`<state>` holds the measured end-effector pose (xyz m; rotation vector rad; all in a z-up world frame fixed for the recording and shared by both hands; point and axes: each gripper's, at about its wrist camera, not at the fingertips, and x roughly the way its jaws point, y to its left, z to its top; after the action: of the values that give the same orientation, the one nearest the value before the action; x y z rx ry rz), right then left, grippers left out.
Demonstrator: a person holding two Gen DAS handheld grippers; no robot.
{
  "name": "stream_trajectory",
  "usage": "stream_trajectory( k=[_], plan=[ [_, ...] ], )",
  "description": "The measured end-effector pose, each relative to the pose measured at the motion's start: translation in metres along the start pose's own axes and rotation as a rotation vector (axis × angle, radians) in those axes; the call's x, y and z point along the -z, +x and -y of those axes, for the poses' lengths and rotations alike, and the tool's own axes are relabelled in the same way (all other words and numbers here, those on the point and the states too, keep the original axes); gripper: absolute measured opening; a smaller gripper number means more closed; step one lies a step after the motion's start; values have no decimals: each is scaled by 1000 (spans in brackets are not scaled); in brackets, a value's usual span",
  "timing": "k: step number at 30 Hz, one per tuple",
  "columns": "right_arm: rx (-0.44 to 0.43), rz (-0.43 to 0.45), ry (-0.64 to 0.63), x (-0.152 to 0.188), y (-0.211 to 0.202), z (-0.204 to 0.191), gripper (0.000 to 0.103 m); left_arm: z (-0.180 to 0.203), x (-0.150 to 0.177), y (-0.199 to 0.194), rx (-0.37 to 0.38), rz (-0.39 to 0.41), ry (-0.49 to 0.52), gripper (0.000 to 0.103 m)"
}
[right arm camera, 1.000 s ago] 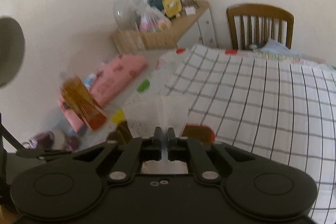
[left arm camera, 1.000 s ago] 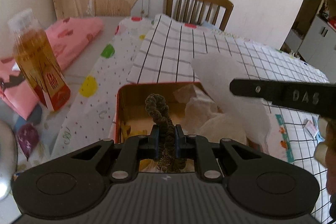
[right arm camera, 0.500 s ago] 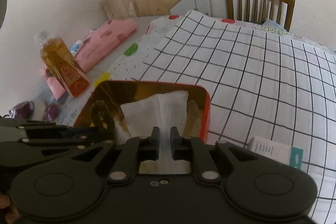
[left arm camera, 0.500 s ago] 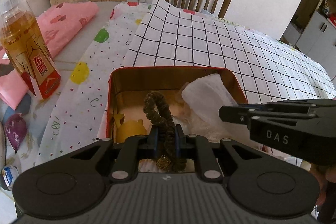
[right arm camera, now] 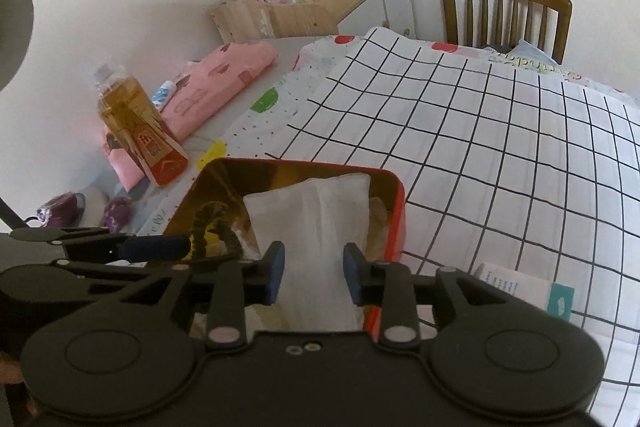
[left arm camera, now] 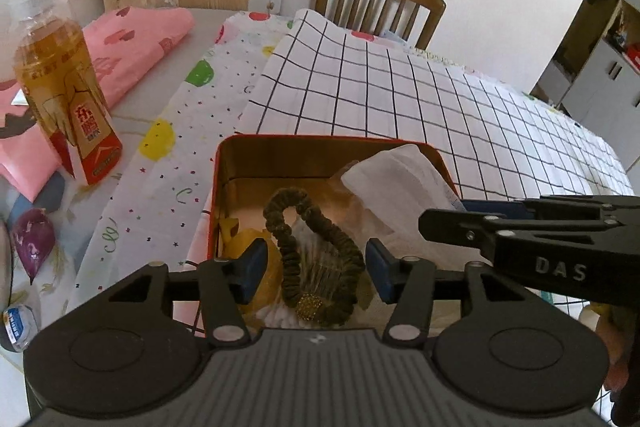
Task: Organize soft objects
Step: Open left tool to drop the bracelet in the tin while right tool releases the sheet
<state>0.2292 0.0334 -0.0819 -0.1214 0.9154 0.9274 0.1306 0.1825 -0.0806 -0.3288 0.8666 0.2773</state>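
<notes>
A red tin box with a gold inside sits on the checked cloth. In it lies a dark olive scrunchie, between the opening jaws of my left gripper, whose pads stand clear of it. A white folded tissue pack leans in the box's right side. My right gripper straddles it with jaws opening, pads just off its sides. A yellow soft item lies under the scrunchie.
A bottle of amber drink stands left of the box, by folded pink cloth. Purple wrapped items lie at the left edge. A white-and-teal packet lies right of the box. A wooden chair stands behind.
Both grippers came down over the box and went from shut to open. The scrunchie dropped from the left jaws into the box, and the tissue pack now rests there, free of the right pads.
</notes>
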Motion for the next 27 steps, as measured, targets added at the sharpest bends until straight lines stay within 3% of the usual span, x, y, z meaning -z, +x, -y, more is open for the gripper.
stream_trajectory(
  k=[2,13,17,20,27],
  plan=[
    [-12,6,-11,0,-6,-1,38,0,0,-5,1,12,-2,63],
    [-52,86,-55,2,-58,-8,56,14,1,-42,4,87,57,63],
    [-63,123,-66,5,-82,-10,60,27,0,-58,20,118,89,64],
    [-75,151,-67,9,-100,-10,62,37,-1,-70,41,142,108,70],
    [-71,213,-55,21,-138,1,69,64,0,-89,80,182,162,75]
  ],
)
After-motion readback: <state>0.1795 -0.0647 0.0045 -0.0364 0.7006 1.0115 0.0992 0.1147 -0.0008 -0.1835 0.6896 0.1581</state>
